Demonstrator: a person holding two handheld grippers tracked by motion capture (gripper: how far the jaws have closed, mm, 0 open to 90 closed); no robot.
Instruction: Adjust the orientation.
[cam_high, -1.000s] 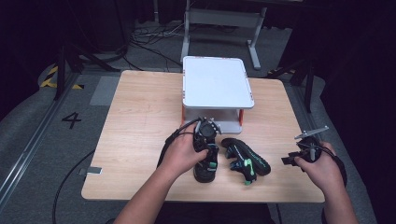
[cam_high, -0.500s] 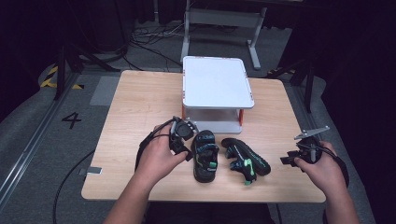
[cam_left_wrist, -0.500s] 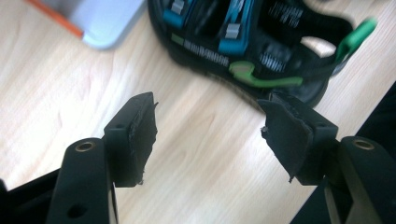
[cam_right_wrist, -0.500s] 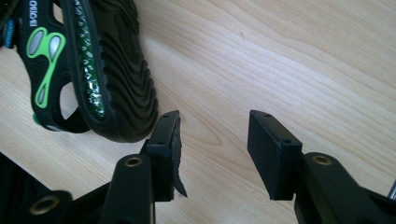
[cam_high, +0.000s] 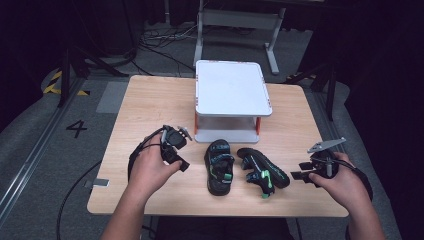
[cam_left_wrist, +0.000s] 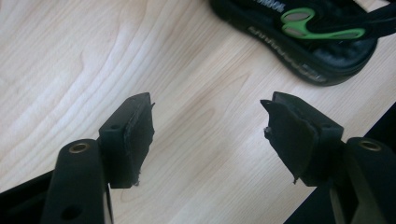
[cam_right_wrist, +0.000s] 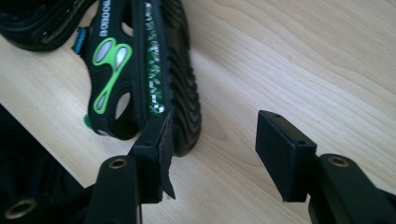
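Two black sandals with green trim lie near the table's front edge. One sandal (cam_high: 220, 169) rests sole down, and the other sandal (cam_high: 263, 172) lies on its side to the right. My left gripper (cam_high: 181, 161) hovers left of the upright sandal; its jaws have just been opening and hold nothing. In the left gripper view, the left gripper (cam_left_wrist: 208, 135) frames bare wood, with the sandal (cam_left_wrist: 299, 32) beyond. My right gripper (cam_high: 300, 176) sits right of the tipped sandal, jaws also just opening. In the right gripper view, the right gripper (cam_right_wrist: 212, 144) is empty, its left pad beside the sandal's sole (cam_right_wrist: 184, 93).
A white two-tier stand (cam_high: 232, 95) on short orange legs occupies the middle of the wooden table (cam_high: 150, 105), just behind the sandals. The table's front edge runs close below both hands. Cables and a metal frame lie on the dark floor behind.
My left hand has pulled away leftward from the upright sandal, and its jaws stand wider. The right hand has stayed nearly in place, jaws a little wider.
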